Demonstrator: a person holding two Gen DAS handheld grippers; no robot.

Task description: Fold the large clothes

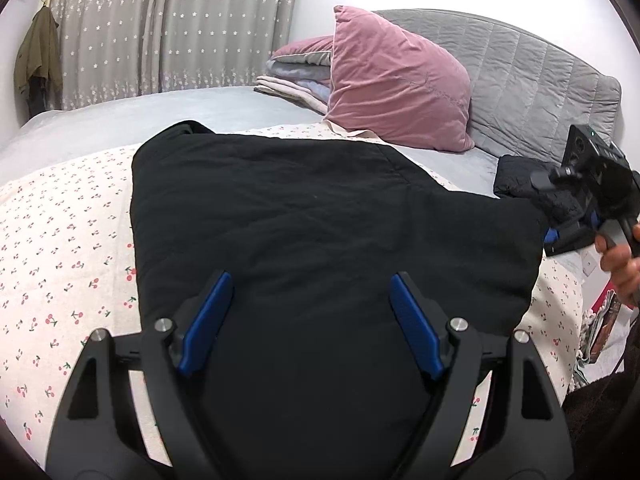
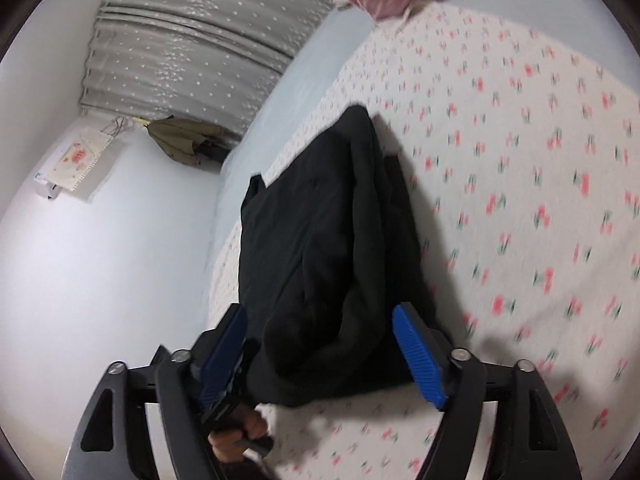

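Garment: black jacket [image 1: 320,216] lies folded on the cherry-print bed [image 1: 60,240].
Left hand-held gripper [image 1: 310,320]: fingers apart, empty.
Right hand-held gripper [image 2: 320,352]: fingers apart, empty.

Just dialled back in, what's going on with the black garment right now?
A person holds a gripper in each hand over a bed with a cherry-print sheet. The black garment lies spread on it, already partly folded. The left gripper is open above the garment's near edge, gripping nothing. The right gripper is also open, its fingers straddling a bunched end of the garment without clamping it. A pink pillow leans on the headboard.
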